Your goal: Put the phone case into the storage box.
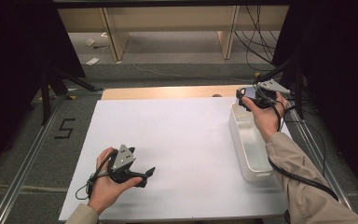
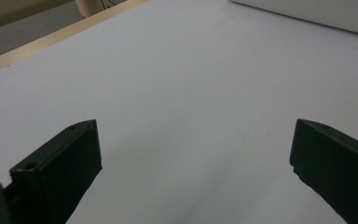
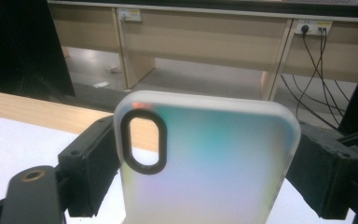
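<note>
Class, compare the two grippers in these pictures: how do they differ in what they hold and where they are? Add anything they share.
1. The right gripper is shut on a phone case; the left gripper is open, nothing between its jaws.
2. The right gripper is raised over the far end of the white bin; the left gripper sits low over the white sheet, near the front edge.
Shared: black jaws, each held in a hand.

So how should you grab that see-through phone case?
Grip the phone case across its two long side edges, coming from its bottom end, as the right gripper does. The edges are straight and parallel, so the pads sit flat, and the camera hole stays clear.
</note>
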The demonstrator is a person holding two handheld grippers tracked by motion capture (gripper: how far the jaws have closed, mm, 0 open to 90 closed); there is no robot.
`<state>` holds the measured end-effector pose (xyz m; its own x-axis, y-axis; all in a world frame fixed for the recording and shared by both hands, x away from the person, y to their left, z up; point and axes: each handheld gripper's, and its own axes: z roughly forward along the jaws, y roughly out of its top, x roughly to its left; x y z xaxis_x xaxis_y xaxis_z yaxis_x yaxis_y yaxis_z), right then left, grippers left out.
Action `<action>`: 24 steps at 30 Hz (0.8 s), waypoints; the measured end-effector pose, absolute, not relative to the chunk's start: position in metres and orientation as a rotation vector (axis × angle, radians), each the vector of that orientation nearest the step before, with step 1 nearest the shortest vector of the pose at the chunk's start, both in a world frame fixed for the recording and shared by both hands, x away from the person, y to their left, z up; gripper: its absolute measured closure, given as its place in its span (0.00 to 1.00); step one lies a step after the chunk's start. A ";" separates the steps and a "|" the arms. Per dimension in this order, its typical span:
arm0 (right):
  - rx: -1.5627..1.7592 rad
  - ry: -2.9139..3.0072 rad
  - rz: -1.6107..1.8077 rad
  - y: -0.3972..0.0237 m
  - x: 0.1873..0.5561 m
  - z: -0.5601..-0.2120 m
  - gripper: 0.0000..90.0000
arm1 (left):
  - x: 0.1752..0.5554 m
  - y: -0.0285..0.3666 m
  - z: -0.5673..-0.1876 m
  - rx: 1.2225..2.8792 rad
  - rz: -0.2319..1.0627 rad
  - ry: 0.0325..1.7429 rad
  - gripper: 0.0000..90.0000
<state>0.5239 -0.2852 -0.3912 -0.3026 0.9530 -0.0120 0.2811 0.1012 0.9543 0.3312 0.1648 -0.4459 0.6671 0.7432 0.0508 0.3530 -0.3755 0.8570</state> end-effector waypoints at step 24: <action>1.231 1.730 1.188 -0.282 0.527 -0.404 0.20 | 0.331 0.165 -0.446 1.986 0.547 0.848 0.01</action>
